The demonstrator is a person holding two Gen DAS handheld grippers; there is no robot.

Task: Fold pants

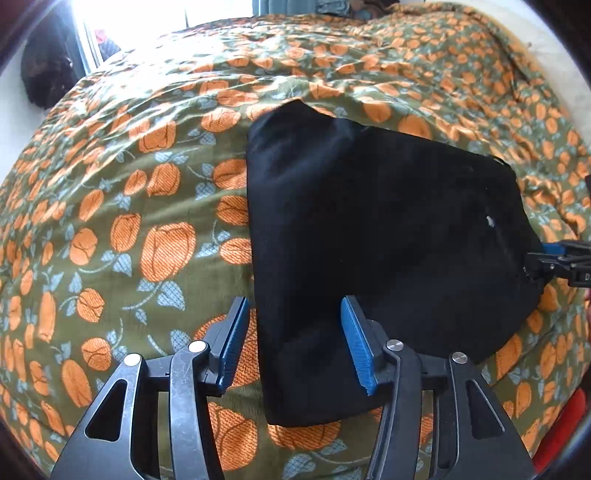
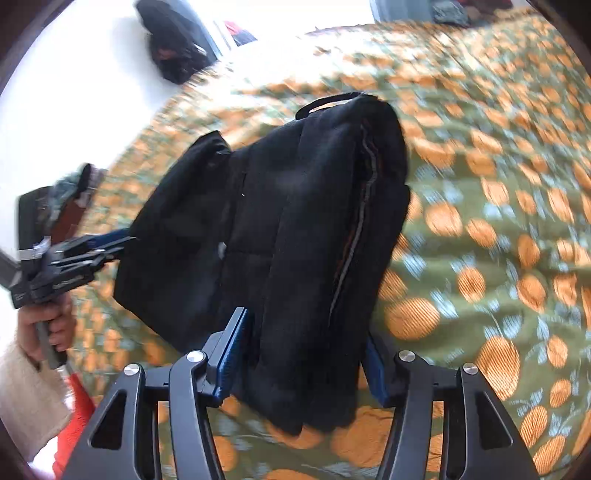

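Pants (image 1: 384, 236): black, folded to a compact stack on the bedspread (image 1: 122, 206); folding judged nearly done. Left gripper (image 1: 291, 343): jaws half open astride the near edge, pads not pressing. Right gripper (image 2: 301, 363): jaws half open around the bundle's end; grip uncertain. Next: let go, withdraw cleanly. Bedspread: green, orange-flowered, rumpled; bright window (image 1: 155, 14) beyond.

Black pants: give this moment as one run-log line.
stage: fold done | black pants: folded on floral bedspread | left hand-held gripper: open, straddling edge | right hand-held gripper: open around bundle
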